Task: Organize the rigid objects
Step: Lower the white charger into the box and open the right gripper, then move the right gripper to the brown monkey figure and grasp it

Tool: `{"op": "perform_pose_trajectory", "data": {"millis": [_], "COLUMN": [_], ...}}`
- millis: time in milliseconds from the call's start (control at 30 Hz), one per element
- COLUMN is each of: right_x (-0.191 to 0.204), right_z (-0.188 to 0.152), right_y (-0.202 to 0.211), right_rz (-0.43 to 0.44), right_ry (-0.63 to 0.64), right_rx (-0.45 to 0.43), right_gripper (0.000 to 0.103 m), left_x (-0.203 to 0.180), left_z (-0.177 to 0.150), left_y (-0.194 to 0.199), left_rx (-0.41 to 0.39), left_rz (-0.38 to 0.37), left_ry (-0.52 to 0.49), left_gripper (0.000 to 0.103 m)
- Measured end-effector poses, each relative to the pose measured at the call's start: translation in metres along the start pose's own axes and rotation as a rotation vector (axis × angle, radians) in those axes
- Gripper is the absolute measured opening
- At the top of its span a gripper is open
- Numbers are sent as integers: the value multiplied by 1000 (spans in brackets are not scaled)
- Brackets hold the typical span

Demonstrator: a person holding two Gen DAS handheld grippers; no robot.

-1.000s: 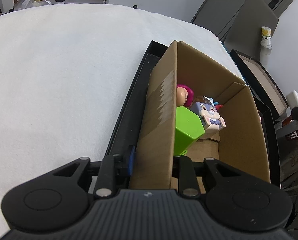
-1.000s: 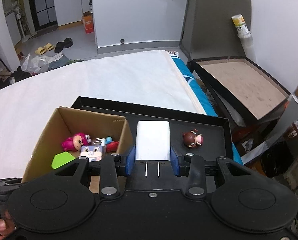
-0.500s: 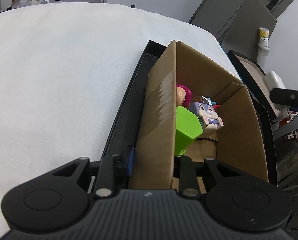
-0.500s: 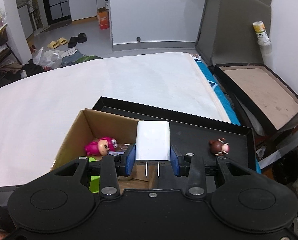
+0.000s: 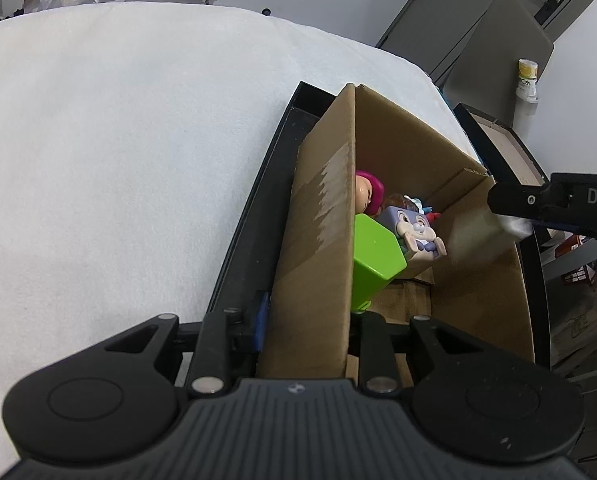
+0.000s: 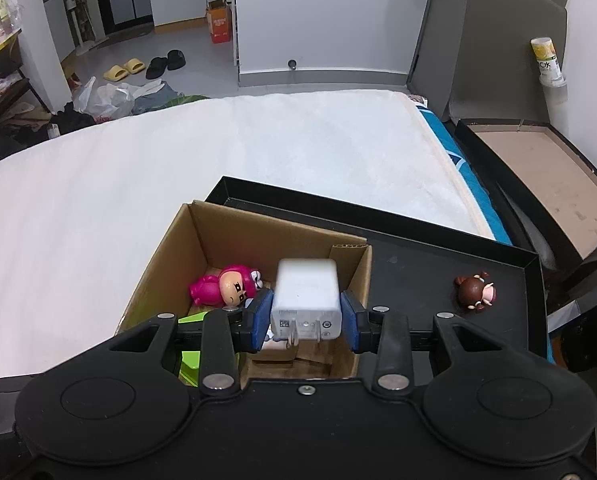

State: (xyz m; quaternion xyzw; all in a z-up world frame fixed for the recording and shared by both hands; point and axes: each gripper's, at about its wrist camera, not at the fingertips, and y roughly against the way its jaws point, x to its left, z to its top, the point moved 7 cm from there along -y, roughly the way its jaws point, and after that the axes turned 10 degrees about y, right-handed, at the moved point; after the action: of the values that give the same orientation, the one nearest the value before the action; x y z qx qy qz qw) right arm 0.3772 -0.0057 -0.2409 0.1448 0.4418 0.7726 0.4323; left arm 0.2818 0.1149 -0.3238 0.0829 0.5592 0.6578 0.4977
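Carried white charger, clamped in right gripper, over cardboard box; left gripper gripped box wall. Release judged next.

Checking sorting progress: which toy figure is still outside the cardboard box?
The brown figure, alone on the black tray right of the cardboard box; the pink doll and rabbit figure lie inside.

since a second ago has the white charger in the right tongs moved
Yes. The white charger has shifted left, from over the black tray to over the open cardboard box, above the pink doll.
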Motion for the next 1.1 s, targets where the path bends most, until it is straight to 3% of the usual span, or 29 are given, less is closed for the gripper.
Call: {"op": "perform_pose_trajectory", "data": {"millis": [333,1100], "right_x": [-14,-108], "right_z": [2,-26], "right_y": [9,21], "right_rz": [-11,-96], "right_ry": [-43,-117], "right_rx": [-14,-1], "right_gripper": [38,44], "left_x": [-1,-4], "left_z": [1,-2], "left_y": [-1,-3], "left_rx": [1,-5], "left_rz": [-6,6], "left_ry": [4,-4], "left_gripper": [27,27]}}
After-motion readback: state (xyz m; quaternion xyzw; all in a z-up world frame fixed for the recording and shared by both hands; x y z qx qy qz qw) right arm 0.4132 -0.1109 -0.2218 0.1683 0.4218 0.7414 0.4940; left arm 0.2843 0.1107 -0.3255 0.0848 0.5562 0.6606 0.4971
